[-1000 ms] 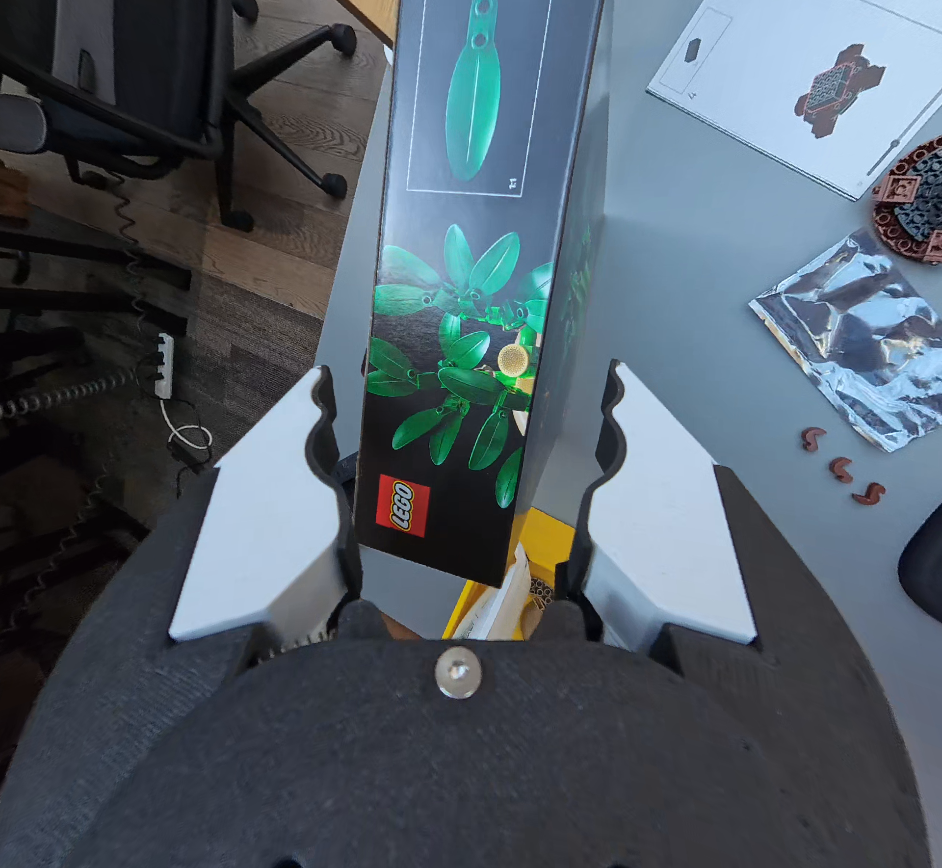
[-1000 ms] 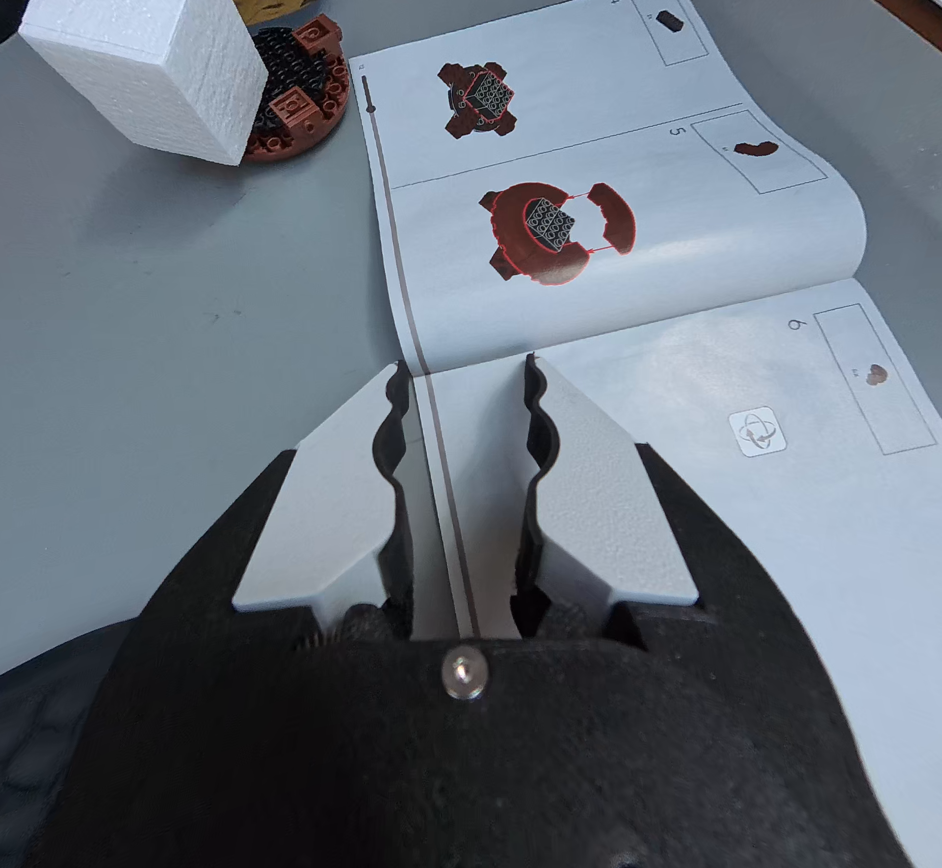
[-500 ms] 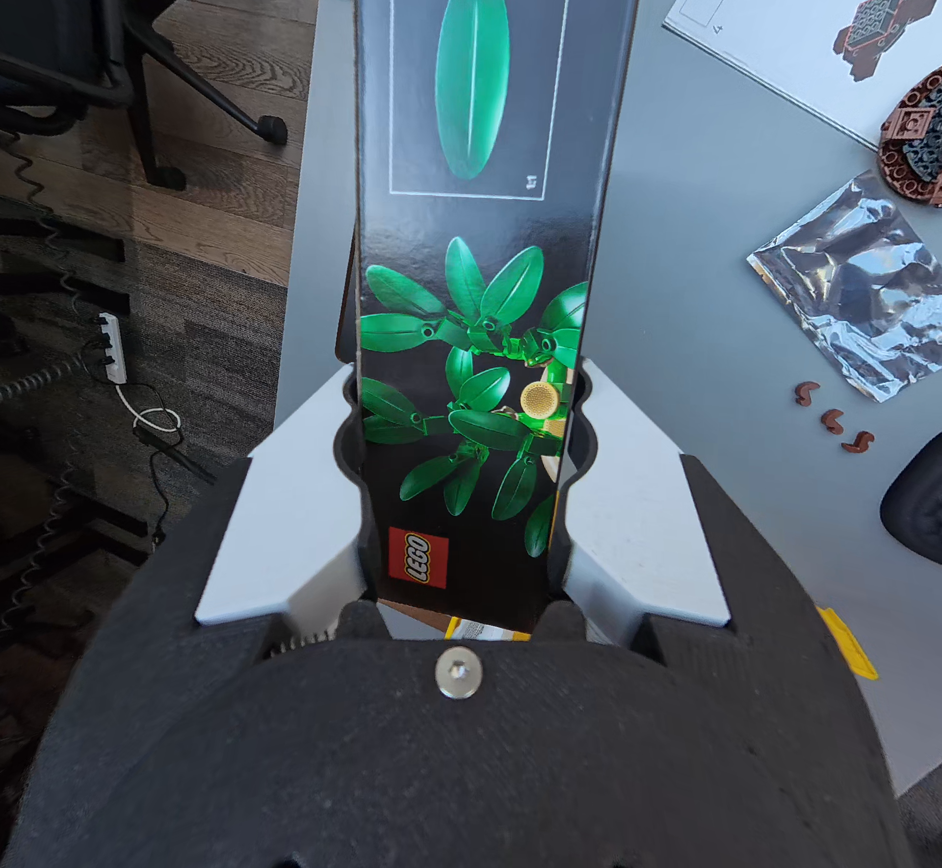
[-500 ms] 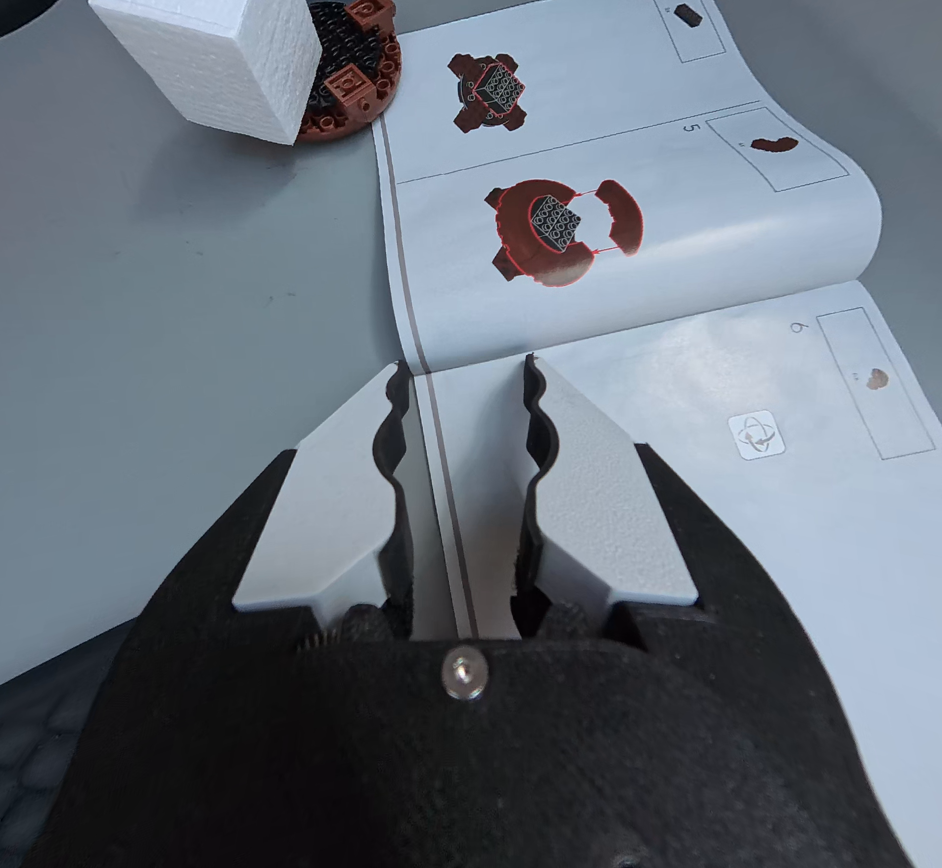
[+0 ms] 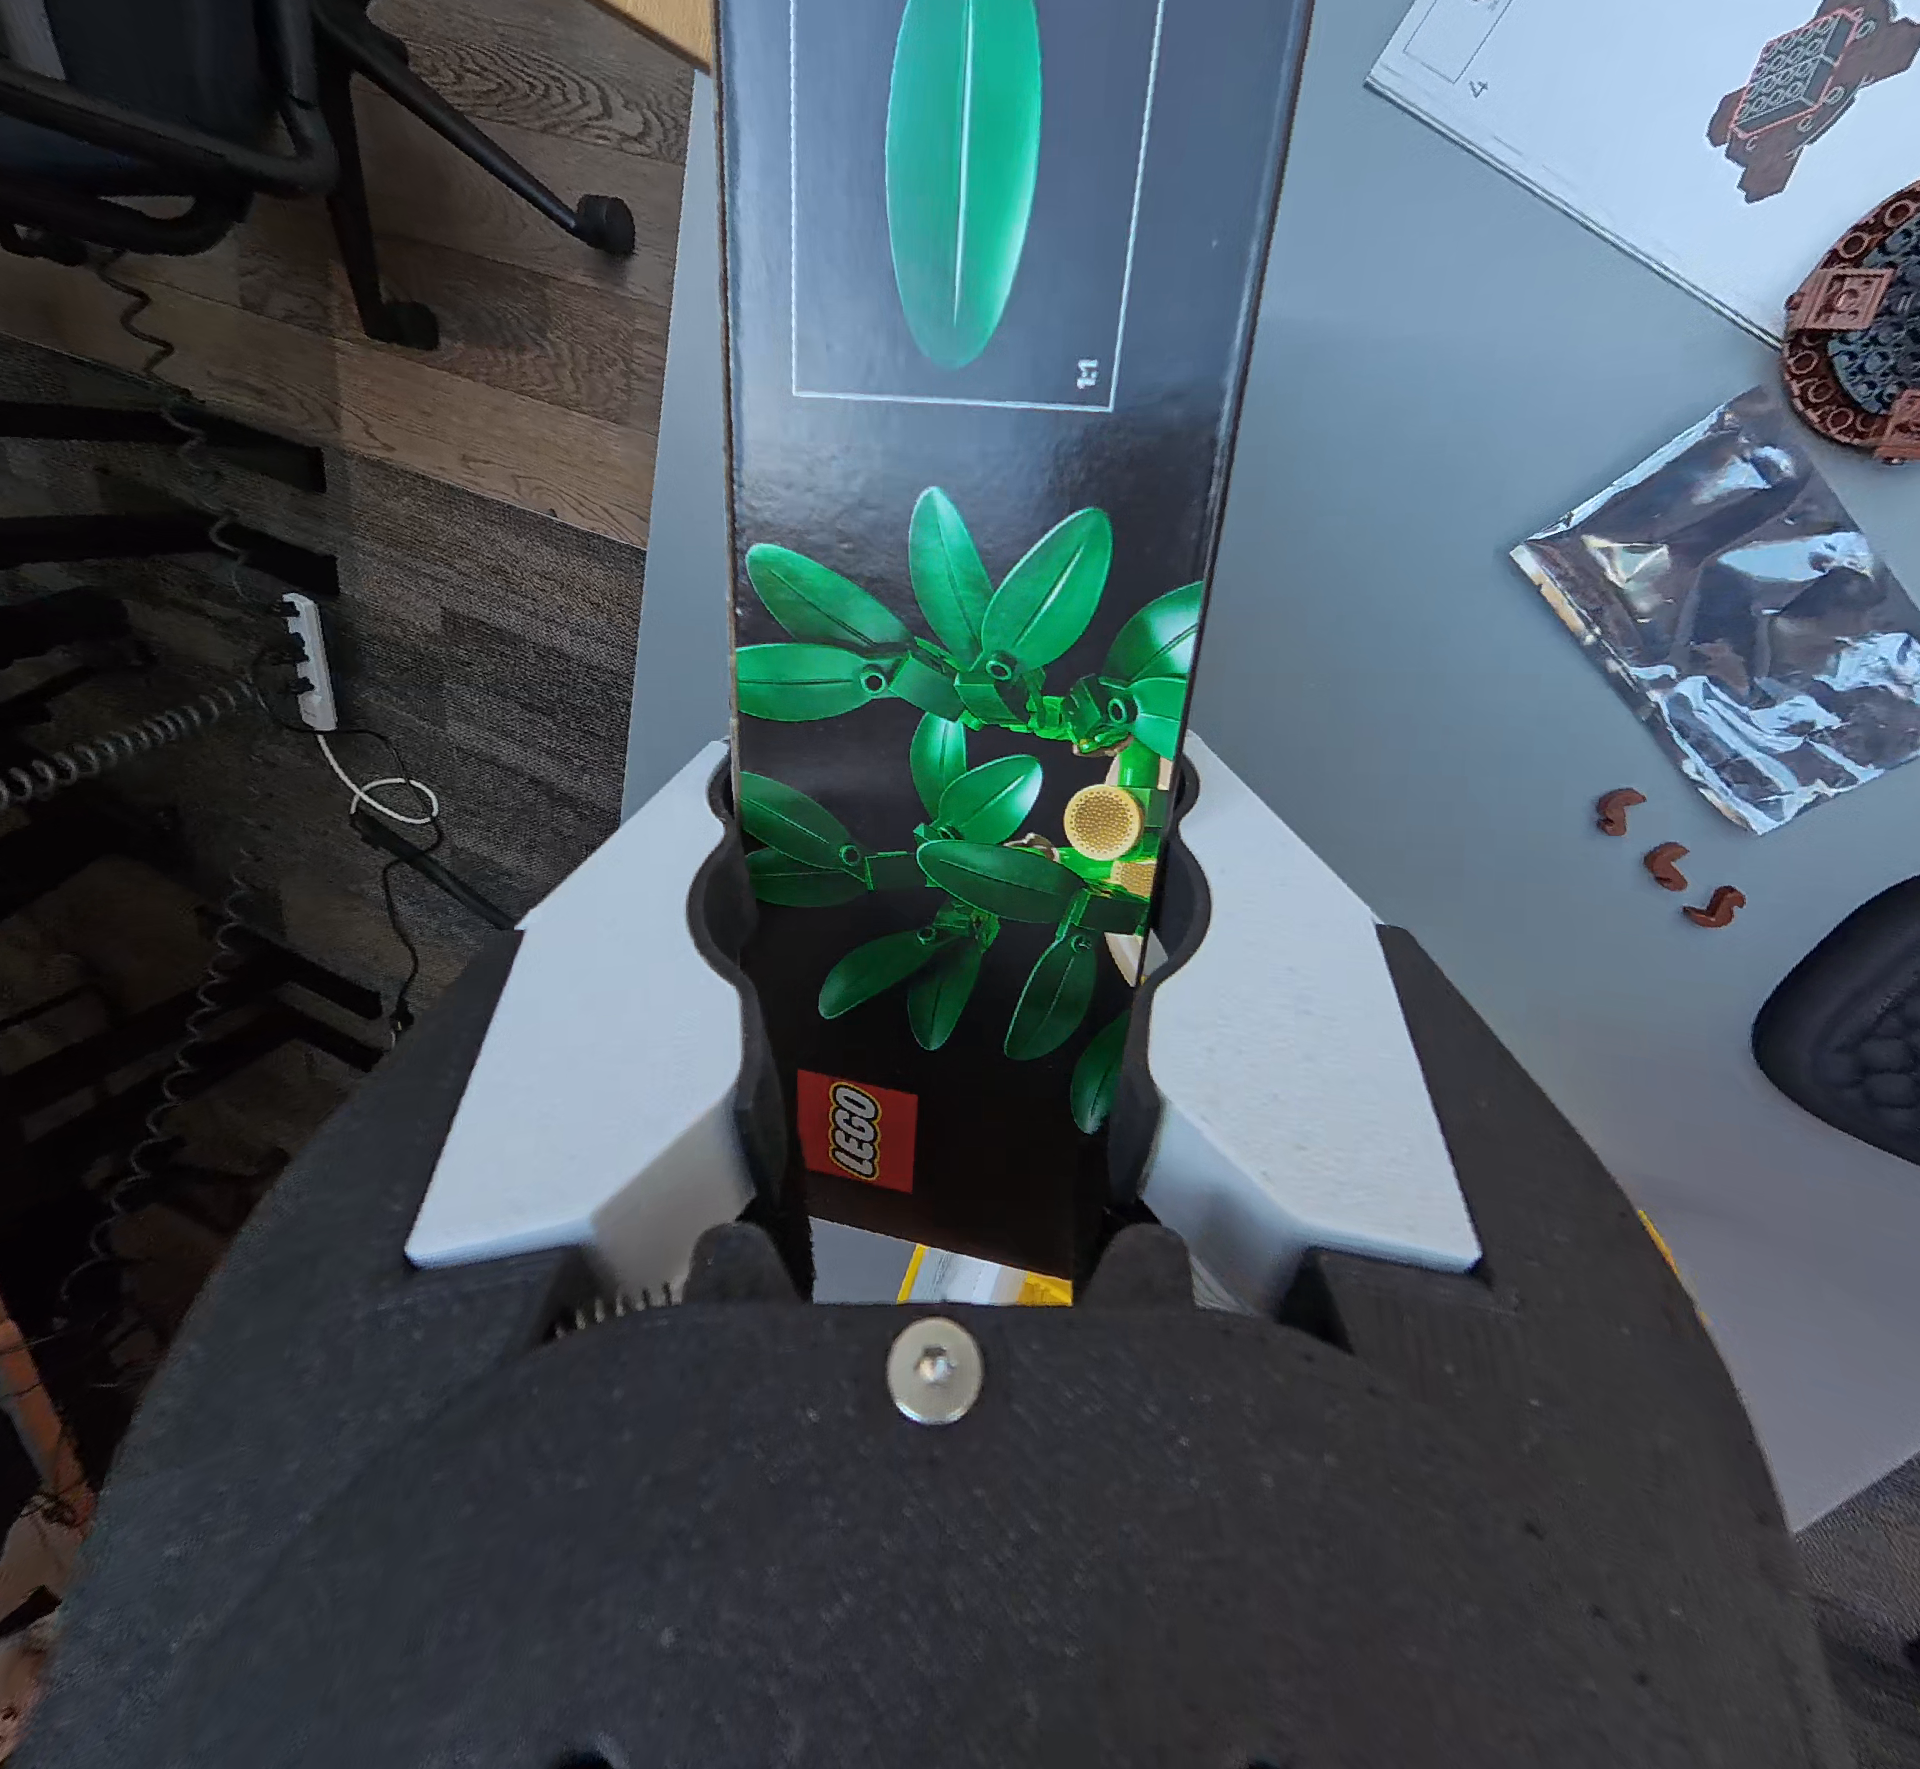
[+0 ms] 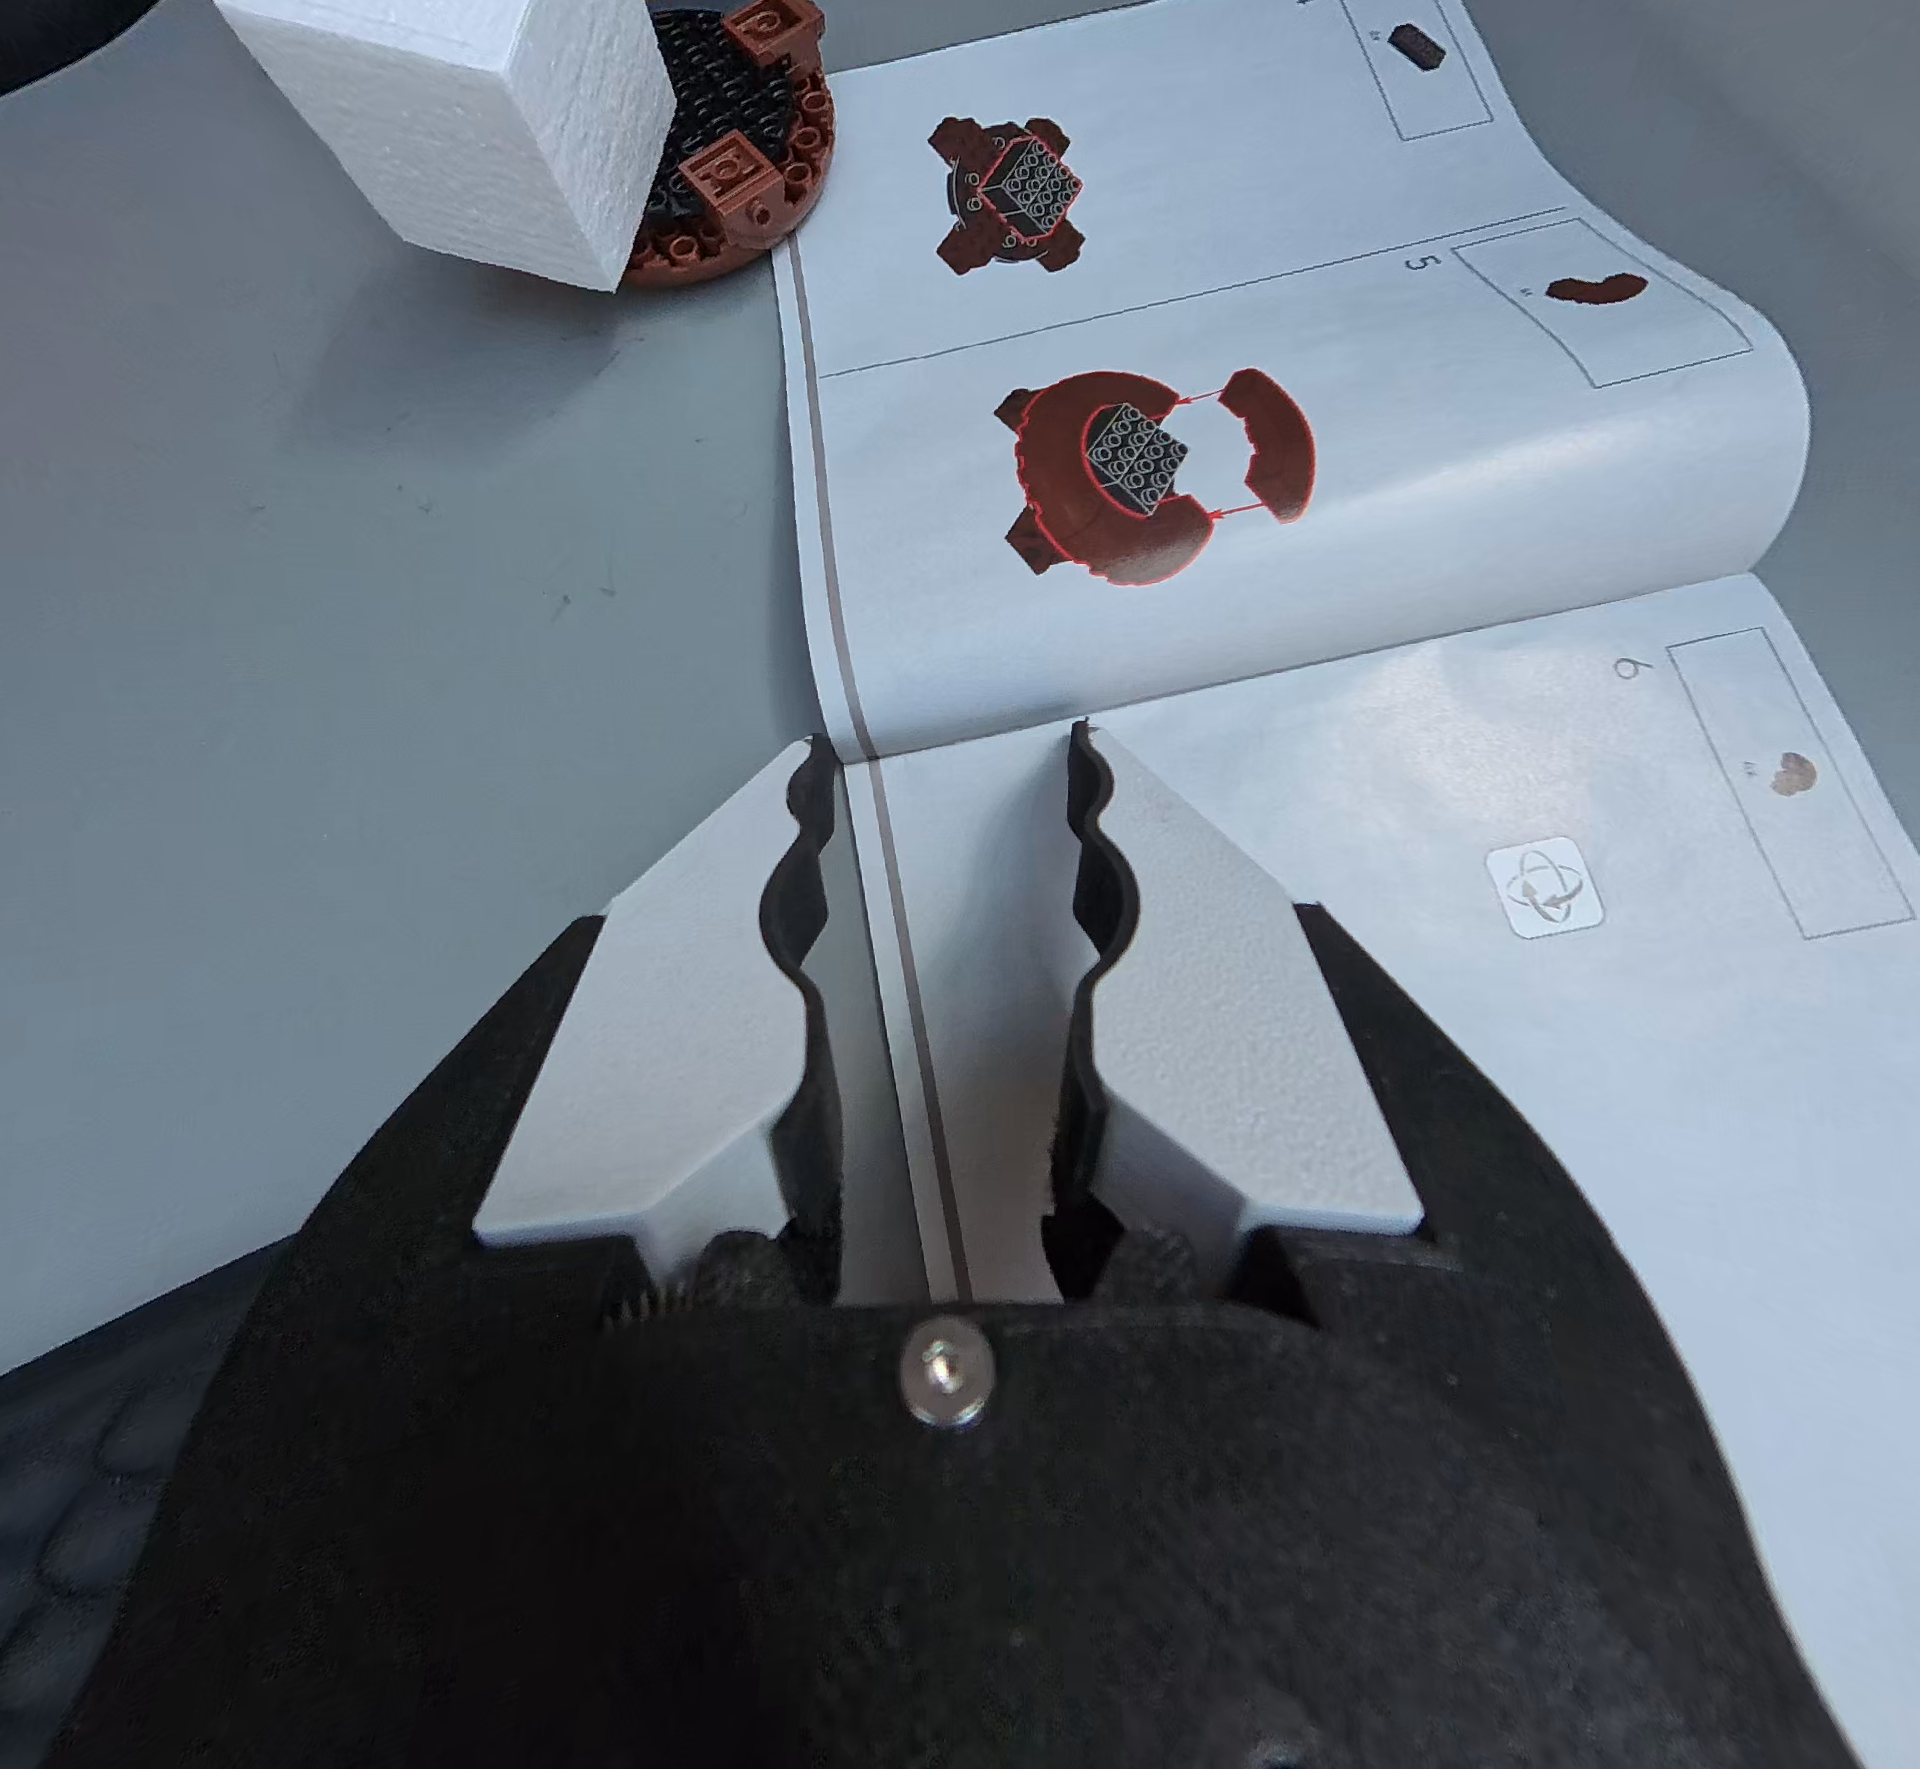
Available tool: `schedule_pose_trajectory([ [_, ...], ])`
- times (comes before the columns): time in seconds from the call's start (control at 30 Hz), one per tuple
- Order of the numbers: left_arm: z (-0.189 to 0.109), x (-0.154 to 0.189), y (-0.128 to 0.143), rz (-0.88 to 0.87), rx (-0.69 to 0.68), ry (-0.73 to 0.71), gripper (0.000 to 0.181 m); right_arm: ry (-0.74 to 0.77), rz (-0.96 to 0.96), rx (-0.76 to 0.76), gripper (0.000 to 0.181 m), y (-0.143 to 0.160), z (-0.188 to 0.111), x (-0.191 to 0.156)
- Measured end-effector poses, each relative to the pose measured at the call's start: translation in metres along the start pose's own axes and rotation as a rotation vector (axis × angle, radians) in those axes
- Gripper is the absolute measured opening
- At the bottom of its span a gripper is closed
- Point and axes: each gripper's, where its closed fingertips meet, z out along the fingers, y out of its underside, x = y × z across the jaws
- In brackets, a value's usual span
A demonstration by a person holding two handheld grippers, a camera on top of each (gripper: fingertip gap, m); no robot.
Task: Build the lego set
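My left gripper [image 5: 956, 784] is shut on the narrow side of a tall black lego box [image 5: 997, 472] printed with green leaves, which stands on end between the fingers. My right gripper [image 6: 948, 743] is open and empty, just above the open instruction booklet [image 6: 1247, 369]. The round brown base with black studs [image 6: 748, 130] sits at the booklet's far left corner, half hidden by a white foam block [image 6: 447, 57]. In the left wrist view the base [image 5: 1870, 327] and booklet [image 5: 1662, 36] lie far right.
A crumpled foil bag [image 5: 1745, 618] and three small brown curved pieces [image 5: 1668, 862] lie right of the box. A dark rounded object [image 5: 1849, 1023] shows at the right edge. The grey table's left edge [image 5: 665, 472] drops to floor with an office chair [image 5: 208, 57]. My hands' fingertips stand some 45 cm from each other. The white foam block [image 6: 447, 57] is closer to my right gripper, around 12 cm from its tips; the left tips are 35 cm off. The base [image 5: 1870, 327] lies some 20 cm from my right tips, 30 cm from my left tips. It turns up in the right wrist view [image 6: 716, 12] as well.
My left gripper closed on the lego box and now holds it squarely upright. My right gripper drifted slightly toward the base and foam block, staying open over the booklet.
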Motion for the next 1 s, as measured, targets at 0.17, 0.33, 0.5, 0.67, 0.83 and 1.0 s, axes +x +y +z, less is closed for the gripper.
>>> schedule_pose_trajectory([
  [0.17, -0.040, 0.017, -0.033, 0.086, 0.002, -0.025, 0.076, 0.002, -0.012, 0.004, 0.045, 0.001, 0.000, -0.001],
  [0.33, -0.076, 0.055, -0.122, 0.211, 0.081, -0.011, 0.076, 0.006, -0.030, 0.004, 0.045, 0.001, 0.000, -0.001],
  [0.5, -0.067, 0.103, -0.250, 0.359, 0.184, 0.031, 0.076, 0.035, -0.106, 0.018, 0.046, 0.002, 0.000, -0.001],
  [0.67, -0.026, 0.149, -0.350, 0.486, 0.206, 0.109, 0.077, 0.035, -0.107, 0.020, 0.046, 0.002, 0.000, -0.001],
  [0.83, 0.022, 0.171, -0.407, 0.565, 0.192, 0.155, 0.076, 0.033, -0.114, 0.022, 0.046, 0.003, 0.000, -0.001],
  [1.0, 0.054, 0.164, -0.428, 0.591, 0.138, 0.174, 0.077, 0.040, -0.123, 0.022, 0.046, 0.003, 0.000, -0.002],
])
